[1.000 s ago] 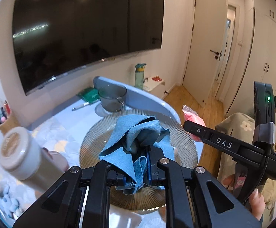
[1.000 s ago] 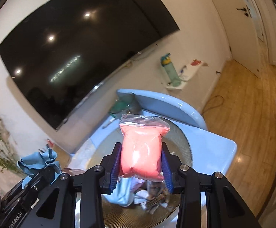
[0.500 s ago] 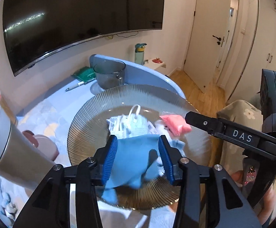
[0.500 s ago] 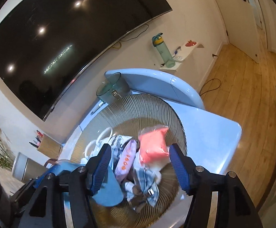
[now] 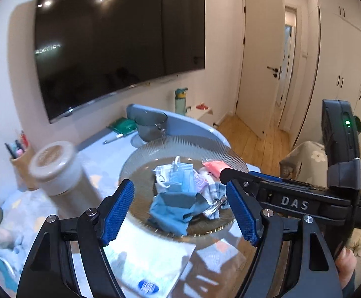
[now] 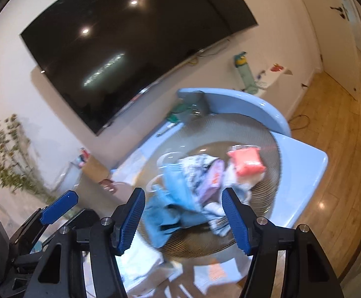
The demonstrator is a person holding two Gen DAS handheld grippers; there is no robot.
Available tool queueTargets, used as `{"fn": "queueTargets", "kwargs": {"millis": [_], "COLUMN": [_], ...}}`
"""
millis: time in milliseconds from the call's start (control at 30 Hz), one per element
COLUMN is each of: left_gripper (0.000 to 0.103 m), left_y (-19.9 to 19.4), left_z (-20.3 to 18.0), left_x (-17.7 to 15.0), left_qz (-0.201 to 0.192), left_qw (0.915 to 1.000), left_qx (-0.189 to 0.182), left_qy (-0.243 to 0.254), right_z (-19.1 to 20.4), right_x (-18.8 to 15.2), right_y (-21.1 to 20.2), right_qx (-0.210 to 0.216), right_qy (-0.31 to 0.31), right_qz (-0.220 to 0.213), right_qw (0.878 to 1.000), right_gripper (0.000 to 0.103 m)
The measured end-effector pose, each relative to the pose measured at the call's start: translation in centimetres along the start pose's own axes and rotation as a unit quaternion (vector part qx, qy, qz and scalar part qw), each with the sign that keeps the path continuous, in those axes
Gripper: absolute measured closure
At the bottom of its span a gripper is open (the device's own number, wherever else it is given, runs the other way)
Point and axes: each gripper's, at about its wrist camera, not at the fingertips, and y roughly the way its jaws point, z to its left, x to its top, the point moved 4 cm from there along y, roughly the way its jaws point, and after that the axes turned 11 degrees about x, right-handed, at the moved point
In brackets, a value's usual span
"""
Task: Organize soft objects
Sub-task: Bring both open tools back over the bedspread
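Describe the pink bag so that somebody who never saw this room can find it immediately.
Find the big ribbed glass plate on the light blue table. A pile of soft things lies in it. The pink bag sits at the pile's far right edge: the only coral-pink item, sealed in clear plastic.

Warm indoor light fills my view. Ceiling lamps glare as bright spots on the dark television [image 5: 121, 47] beyond my jaws. Fisheye bending darkens every corner. Motion blur smears the canister [image 5: 56, 171] to my left and the plate [image 6: 230, 136] ahead.
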Motion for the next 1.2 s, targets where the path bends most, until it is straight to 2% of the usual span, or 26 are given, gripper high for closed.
{"fn": "queueTargets", "kwargs": {"millis": [200, 367, 533, 633, 767, 900, 1033, 1200], "left_gripper": [0.028, 0.028, 0.027, 0.027, 0.027, 0.027, 0.027, 0.027], "left_y": [-5.9, -10.3, -13.9, -15.2, -16.5, -17.3, -17.2, -15.1], "left_z": [3.0, 6.8, 12.5, 16.2, 20.9, 24.8, 28.0, 31.2], "left_x": [-1.9, -4.6, -8.5, -10.6, -13.6, -16.1, -18.6, -22.3], "left_qz": [-0.036, -0.046, -0.036, -0.028, -0.016, -0.005, 0.008, 0.043], "left_qw": [0.9991, 0.9968, 0.9912, 0.9847, 0.972, 0.9594, 0.9481, 0.9337], "left_qx": [0.02, 0.065, 0.117, 0.148, 0.192, 0.22, 0.24, 0.269], "left_qy": [0.007, -0.004, -0.05, -0.088, -0.134, -0.176, -0.209, -0.232], "right_z": [5.2, 9.6, 14.8, 17.4, 20.0, 21.9, 23.6, 24.4], "right_x": [-1.6, -3.9, -7.7, -10.1, -13.2, -15.6, -17.9, -20.0], "right_y": [-0.7, -0.2, 1.4, 2.8, 5.2, 7.3, 9.5, 12.9], "right_qx": [0.03, 0.062, 0.098, 0.118, 0.135, 0.14, 0.136, 0.118], "right_qy": [-0.052, -0.093, -0.145, -0.166, -0.183, -0.194, -0.215, -0.241], "right_qz": [0.008, 0.027, 0.062, 0.085, 0.125, 0.159, 0.178, 0.19], "right_qw": [0.998, 0.993, 0.983, 0.975, 0.966, 0.958, 0.95, 0.944], "right_gripper": [0.04, 0.028, 0.024, 0.017, 0.016, 0.016, 0.016, 0.016]}}
